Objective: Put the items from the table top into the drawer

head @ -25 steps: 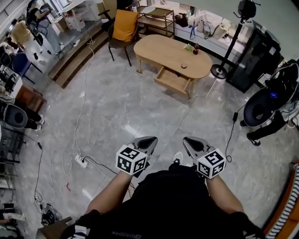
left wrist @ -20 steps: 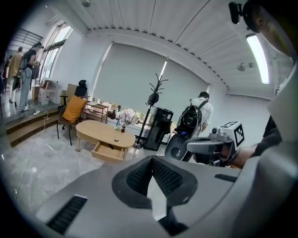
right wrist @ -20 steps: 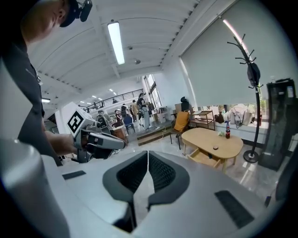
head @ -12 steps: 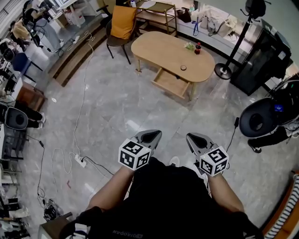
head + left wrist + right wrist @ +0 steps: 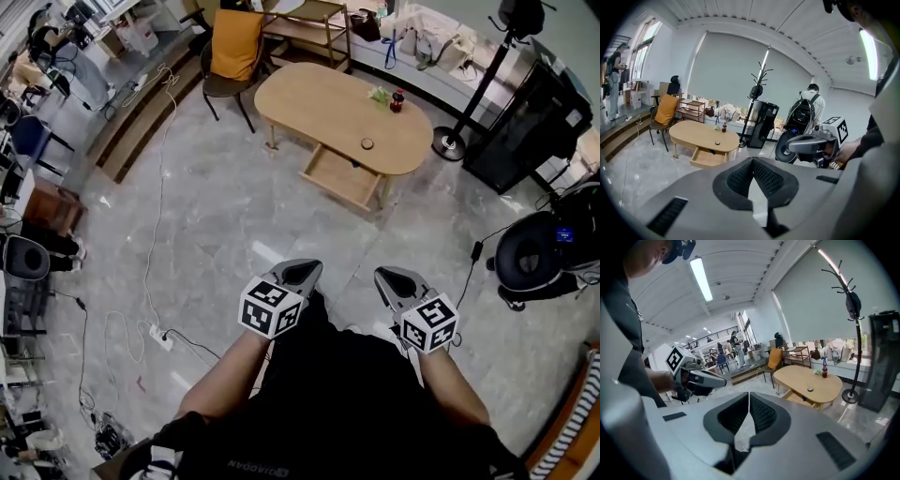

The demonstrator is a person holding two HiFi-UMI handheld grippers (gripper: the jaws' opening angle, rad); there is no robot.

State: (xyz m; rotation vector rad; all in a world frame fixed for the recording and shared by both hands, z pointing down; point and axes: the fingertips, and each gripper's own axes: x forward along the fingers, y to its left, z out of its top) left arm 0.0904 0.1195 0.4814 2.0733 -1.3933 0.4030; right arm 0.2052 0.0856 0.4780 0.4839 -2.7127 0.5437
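both tools are pressed together and empty; the left tool [image 5: 302, 273] and right tool [image 5: 388, 279] hang well apart from the oval tabletop [image 5: 319, 98]. on it stand a small dark bottle [image 5: 397, 99], a green bundle [image 5: 379, 94] and a low round disc [image 5: 367, 143], with the open drawer [image 5: 339, 176] just below. the bottle looks light, smooth and tippy: pinch it across the body; take the disc by its sides
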